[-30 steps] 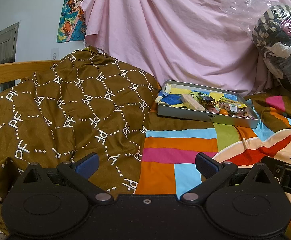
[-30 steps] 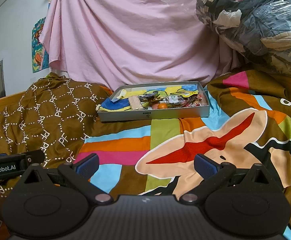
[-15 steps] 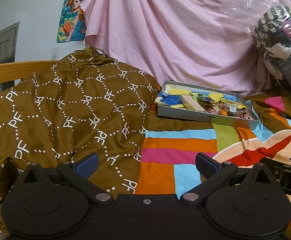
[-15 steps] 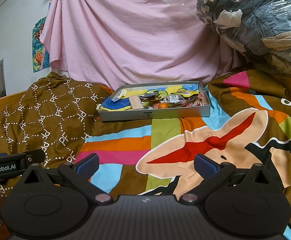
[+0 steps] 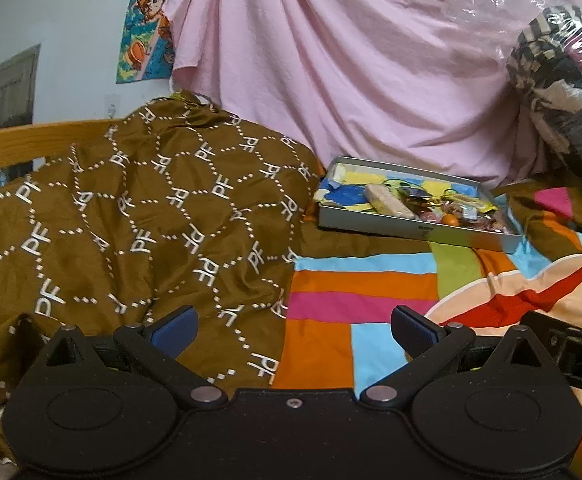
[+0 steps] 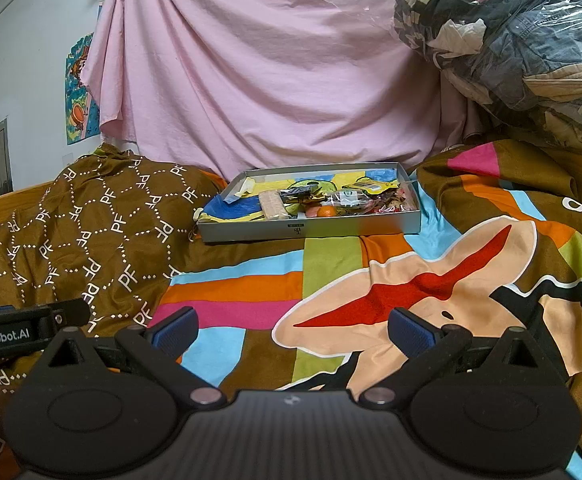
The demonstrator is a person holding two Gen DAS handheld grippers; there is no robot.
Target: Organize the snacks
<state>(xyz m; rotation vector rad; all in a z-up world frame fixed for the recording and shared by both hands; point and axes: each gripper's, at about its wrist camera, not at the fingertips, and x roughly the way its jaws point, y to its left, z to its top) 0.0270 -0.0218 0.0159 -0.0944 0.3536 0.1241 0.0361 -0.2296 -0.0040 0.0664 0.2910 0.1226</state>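
While both tongs (image 5: 293, 326) (image 6: 293, 326) gape empty, snack tray (image 6: 311, 230) well ahead, bare bedspread (image 6: 251, 292) between.

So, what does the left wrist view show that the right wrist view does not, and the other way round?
Only the left wrist view shows the whole poster and the left hand-held gripper from behind, open with nothing between the fingers.

Only the right wrist view shows the full bag of clothes, the text "GenRobot.AI" on the other gripper's side, and the right hand-held gripper, also open with nothing in it.

Both show the tray of snacks on the bedspread, the brown blanket and the pink sheet.
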